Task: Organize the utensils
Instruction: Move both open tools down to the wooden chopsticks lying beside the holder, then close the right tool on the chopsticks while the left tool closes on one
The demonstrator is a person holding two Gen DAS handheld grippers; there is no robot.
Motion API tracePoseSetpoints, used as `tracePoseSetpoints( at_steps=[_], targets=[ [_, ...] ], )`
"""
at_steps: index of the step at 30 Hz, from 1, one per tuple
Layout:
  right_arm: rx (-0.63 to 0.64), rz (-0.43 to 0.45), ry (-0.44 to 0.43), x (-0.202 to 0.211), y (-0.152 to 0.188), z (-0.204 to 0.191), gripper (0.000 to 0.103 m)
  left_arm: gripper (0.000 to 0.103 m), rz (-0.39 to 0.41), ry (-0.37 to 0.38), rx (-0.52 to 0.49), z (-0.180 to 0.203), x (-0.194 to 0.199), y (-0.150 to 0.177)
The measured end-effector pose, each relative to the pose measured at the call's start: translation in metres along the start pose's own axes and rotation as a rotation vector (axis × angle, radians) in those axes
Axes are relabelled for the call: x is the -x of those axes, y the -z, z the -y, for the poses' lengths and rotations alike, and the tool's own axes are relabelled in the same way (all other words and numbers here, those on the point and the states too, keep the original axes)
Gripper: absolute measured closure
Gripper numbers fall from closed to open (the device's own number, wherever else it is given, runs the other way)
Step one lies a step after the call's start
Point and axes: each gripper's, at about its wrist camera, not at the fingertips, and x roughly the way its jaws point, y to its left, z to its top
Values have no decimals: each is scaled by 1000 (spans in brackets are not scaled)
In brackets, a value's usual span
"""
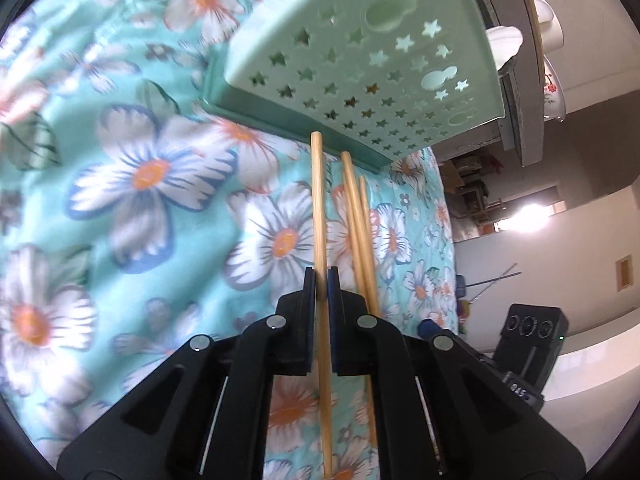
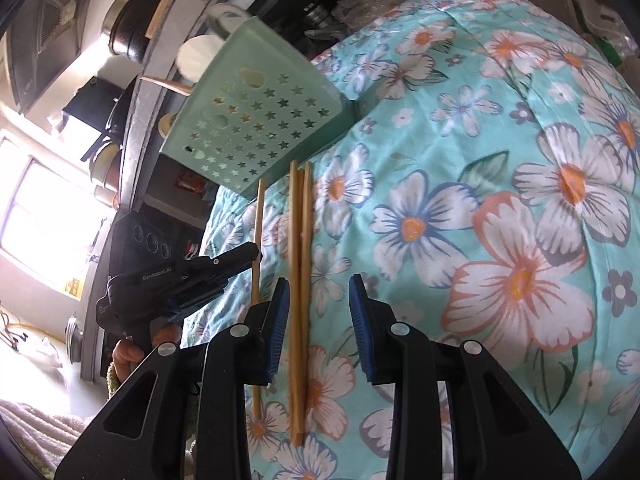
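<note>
A mint green utensil holder (image 1: 360, 68) with star-shaped holes stands in a darker green tray on a floral cloth. My left gripper (image 1: 321, 276) is shut on one wooden chopstick (image 1: 319, 208), whose tip points at the holder's base. Other chopsticks (image 1: 358, 224) lie on the cloth just right of it. In the right wrist view the holder (image 2: 256, 120) is at upper left. My right gripper (image 2: 318, 292) is open above the bundle of chopsticks (image 2: 300, 260) lying between its fingers. The left gripper (image 2: 224, 268) with its chopstick (image 2: 258, 224) shows at left.
The floral cloth (image 2: 480, 160) covers a rounded surface that drops off at the holder's side. Shelves with pots and bowls (image 2: 132, 32) stand behind the holder. White cups (image 1: 516, 36) sit on a shelf.
</note>
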Motion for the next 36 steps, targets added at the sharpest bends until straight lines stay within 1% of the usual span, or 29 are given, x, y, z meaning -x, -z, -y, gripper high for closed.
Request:
tracePoseSetpoints(
  at_steps=[4, 7, 9, 11, 13, 14, 16, 19, 28, 33, 36],
  targets=[
    [69, -30, 7, -12, 2, -19, 72, 98, 44, -83, -43, -3, 20, 0],
    [115, -59, 46, -26, 7, -31, 72, 98, 54, -131, -52, -8, 24, 0],
    [133, -72, 74, -33, 9, -35, 72, 98, 49, -148, -51, -14, 22, 2],
    [149, -85, 116, -40, 12, -37, 72, 98, 46, -146, -47, -19, 21, 3],
    [148, -91, 135, -44, 14, -37, 73, 98, 47, -145, -51, -21, 22, 4],
    [149, -90, 142, -45, 14, -37, 78, 98, 48, -145, -52, -21, 22, 5],
    [150, -87, 162, -45, 15, -37, 85, 98, 48, -140, -50, -23, 23, 5],
    [143, -81, 174, -46, 14, -36, 92, 98, 48, -134, -45, -23, 22, 4],
    [130, -90, 180, -46, 16, -34, 93, 98, 47, -127, -36, -26, 21, 7],
    [112, -73, 175, -44, 17, -32, 95, 98, 47, -127, -36, -26, 21, 7],
    [92, -50, 154, -36, 16, -29, 95, 98, 47, -127, -37, -26, 21, 6]
  ],
)
